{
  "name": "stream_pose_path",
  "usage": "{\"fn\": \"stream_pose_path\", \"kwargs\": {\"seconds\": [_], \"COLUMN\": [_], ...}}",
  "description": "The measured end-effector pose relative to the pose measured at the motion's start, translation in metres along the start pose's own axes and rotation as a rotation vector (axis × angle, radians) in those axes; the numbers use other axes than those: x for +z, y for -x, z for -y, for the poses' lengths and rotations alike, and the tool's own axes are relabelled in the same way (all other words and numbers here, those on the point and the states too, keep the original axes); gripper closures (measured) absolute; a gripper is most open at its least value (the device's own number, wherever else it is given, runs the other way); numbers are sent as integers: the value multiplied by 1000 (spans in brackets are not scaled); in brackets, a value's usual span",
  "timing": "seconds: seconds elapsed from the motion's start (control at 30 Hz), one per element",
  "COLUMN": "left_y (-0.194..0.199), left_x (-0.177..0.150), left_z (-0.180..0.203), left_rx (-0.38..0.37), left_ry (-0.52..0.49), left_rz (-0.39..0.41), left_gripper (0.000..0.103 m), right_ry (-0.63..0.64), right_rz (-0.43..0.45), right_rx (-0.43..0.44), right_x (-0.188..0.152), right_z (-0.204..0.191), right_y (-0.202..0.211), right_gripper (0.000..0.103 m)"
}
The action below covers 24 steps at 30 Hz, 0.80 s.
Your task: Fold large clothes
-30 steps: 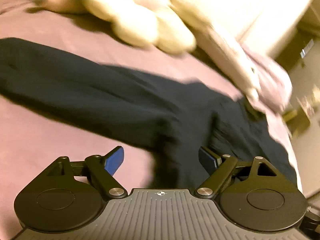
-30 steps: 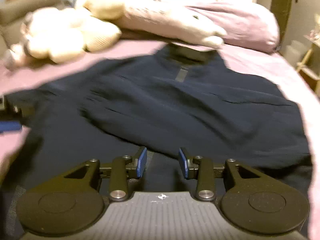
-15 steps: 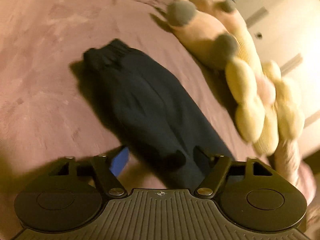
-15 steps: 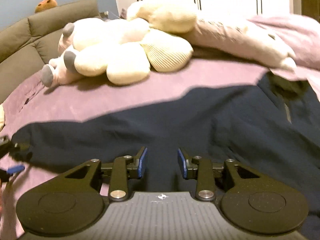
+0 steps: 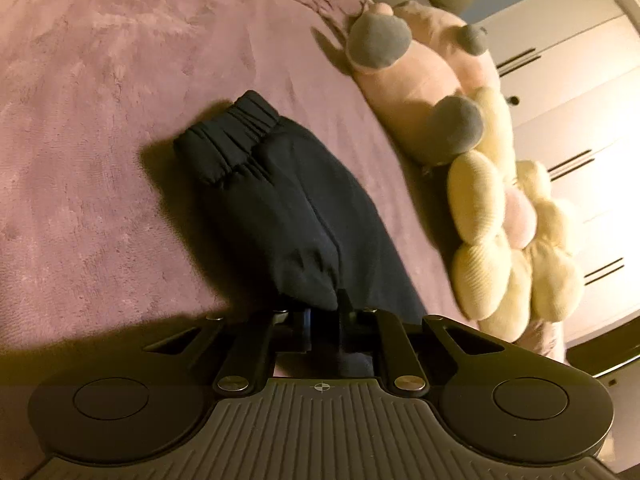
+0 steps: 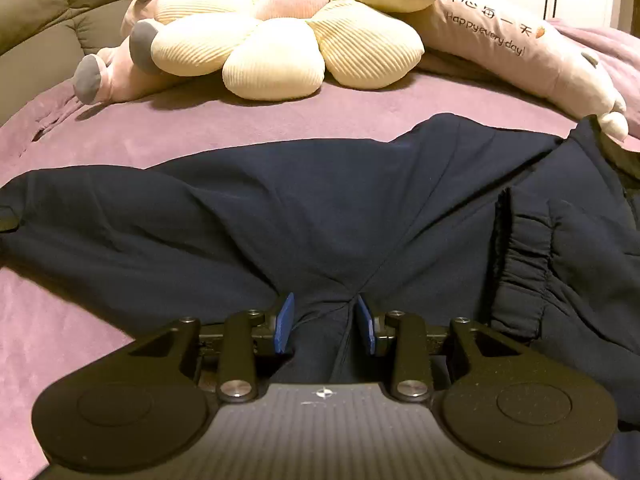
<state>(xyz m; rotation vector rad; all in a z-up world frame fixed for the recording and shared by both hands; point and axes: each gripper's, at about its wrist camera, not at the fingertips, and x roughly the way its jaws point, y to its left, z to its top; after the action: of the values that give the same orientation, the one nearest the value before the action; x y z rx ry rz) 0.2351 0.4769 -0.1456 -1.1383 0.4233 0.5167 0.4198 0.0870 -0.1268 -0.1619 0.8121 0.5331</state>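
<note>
A dark navy jacket point(image 6: 304, 208) lies spread on a mauve bedspread point(image 6: 120, 132). Its left sleeve point(image 5: 288, 208) runs away from me in the left wrist view and ends in an elastic cuff point(image 5: 228, 136). My left gripper point(image 5: 324, 320) is shut on this sleeve near its middle. In the right wrist view, my right gripper point(image 6: 325, 322) has its blue pads on either side of a bunched fold of the jacket where creases meet, pinching it. The other cuff point(image 6: 520, 272) lies folded over the jacket body at the right.
A cream flower-shaped cushion point(image 6: 288, 36) and a long pink plush point(image 6: 520, 52) lie across the far side of the bed. The plush's grey feet point(image 5: 376, 40) are beyond the sleeve. A sofa point(image 6: 48, 20) stands at the far left, and wardrobe doors point(image 5: 568, 92) at the right.
My left gripper swung from the jacket body to the sleeve and closed on it. My right gripper turned left across the jacket and came down onto a fold of cloth.
</note>
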Motion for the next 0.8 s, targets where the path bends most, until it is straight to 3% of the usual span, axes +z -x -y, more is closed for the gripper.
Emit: {"fn": "stream_pose_path", "kwargs": {"seconds": [0.07,0.13,0.17,0.27,0.33,0.4,0.47,0.63,0.73,0.77,0.8], "left_y": [3,-1,-2,-6,-10,-12,-7,25,43,47,52], "left_x": [-3,-4,-5,-7,-7,-5,-2,5,5,4,0], "left_z": [-2,-6,-7,-1,2,-5,-6,42,77,88,102], "left_rx": [-10,-26,-43,-14,26,14,-9,-77,-127,-152,-182], "left_ry": [11,48,60,17,-14,42,82,-97,-194,-216,-240], "left_rz": [8,3,7,15,5,-8,-10,37,53,45,37], "left_gripper": [80,57,56,64,84,90,92,93,93,93,93], "right_ry": [-9,-20,-21,-18,-16,-14,-20,-54,-147,-157,-160], "right_rz": [12,26,32,42,48,51,48,22,110,109,47], "right_rx": [6,12,13,9,7,6,12,27,12,-2,7], "right_x": [-3,-6,-10,-11,-13,-13,-12,0,1,-2,-6], "right_z": [1,1,2,1,1,1,2,8,19,22,24], "right_y": [0,-1,3,3,2,2,1,7,21,17,3], "right_gripper": [69,69,69,69,69,69,69,70,71,70,69]}}
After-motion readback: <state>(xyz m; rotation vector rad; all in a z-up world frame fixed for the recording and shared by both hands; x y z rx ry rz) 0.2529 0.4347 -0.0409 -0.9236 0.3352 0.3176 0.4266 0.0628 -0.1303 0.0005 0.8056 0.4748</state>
